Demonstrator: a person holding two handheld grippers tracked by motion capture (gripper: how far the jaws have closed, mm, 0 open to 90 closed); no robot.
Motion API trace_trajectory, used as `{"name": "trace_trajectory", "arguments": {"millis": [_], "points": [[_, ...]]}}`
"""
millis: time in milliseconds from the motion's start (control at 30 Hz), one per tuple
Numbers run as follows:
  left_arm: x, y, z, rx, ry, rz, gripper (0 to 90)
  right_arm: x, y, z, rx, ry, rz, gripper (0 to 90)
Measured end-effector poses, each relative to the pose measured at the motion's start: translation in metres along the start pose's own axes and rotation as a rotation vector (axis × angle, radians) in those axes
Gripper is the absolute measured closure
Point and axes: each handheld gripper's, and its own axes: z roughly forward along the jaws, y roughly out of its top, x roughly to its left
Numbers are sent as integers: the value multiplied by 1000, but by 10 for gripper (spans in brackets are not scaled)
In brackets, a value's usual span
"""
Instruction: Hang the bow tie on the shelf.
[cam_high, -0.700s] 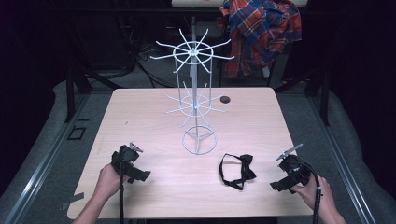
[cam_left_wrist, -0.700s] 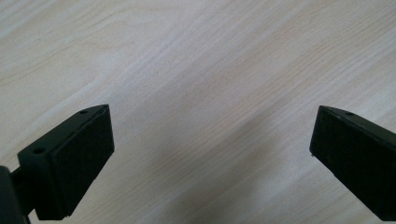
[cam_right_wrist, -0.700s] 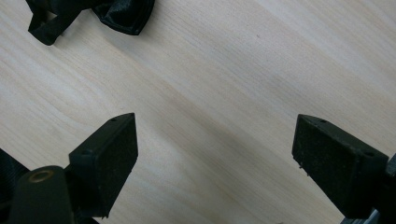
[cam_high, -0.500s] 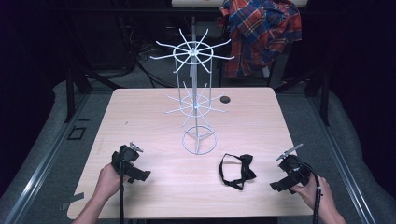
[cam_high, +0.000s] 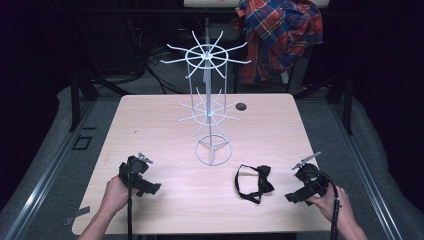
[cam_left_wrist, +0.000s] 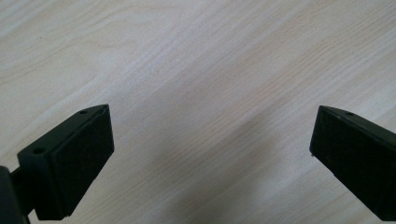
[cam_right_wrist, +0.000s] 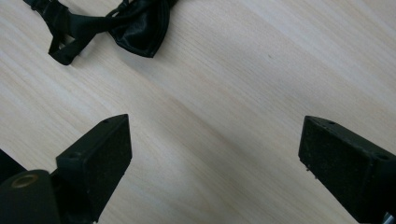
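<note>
— Right, I'm looking down at the bench (cam_high: 150, 125) now. The bow tie (cam_high: 254, 182) is lying flat near the front edge, at about five o'clock from the foot of the white wire rack (cam_high: 210, 112).

— And your grippers?

— I'm holding the right gripper (cam_high: 300, 194) just to the three o'clock side of the tie, apart from it, jaws standing wide with nothing between them. In the right gripper view the tie (cam_right_wrist: 112, 28) is sitting at eleven o'clock, beyond the jaws. The left gripper (cam_high: 142, 186) is resting at seven o'clock from the rack, jaws also wide and empty over bare wood.

— So which step?

— I'm judging this as the approach, before any pickup. Next I'm needing to swing the right jaws over the knot, lower, and close there, since the strap looks floppy.
</note>
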Motion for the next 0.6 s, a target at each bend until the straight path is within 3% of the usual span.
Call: {"name": "trace_trajectory", "arguments": {"millis": [67,100,233,333,500,567,600], "points": [[-1,0,0,1,0,1,0,4,3,2,-26,3,10,75],[-1,0,0,1,1,4,0,3,5,1,-2,11,-7,67],[-1,1,1,5,1,8,0,5,9,2,4,-2,-12,58],[-1,1,2,3,3,6,0,7,15,5,-23,26,0,42],[-1,1,3,3,0,9,0,8,24,10,-20,34,1,0],[-2,1,3,4,2,8,0,8,26,9,-7,13,-11,0],[-2,1,3,5,2,9,0,8,29,11,-12,28,-1,0]]}}
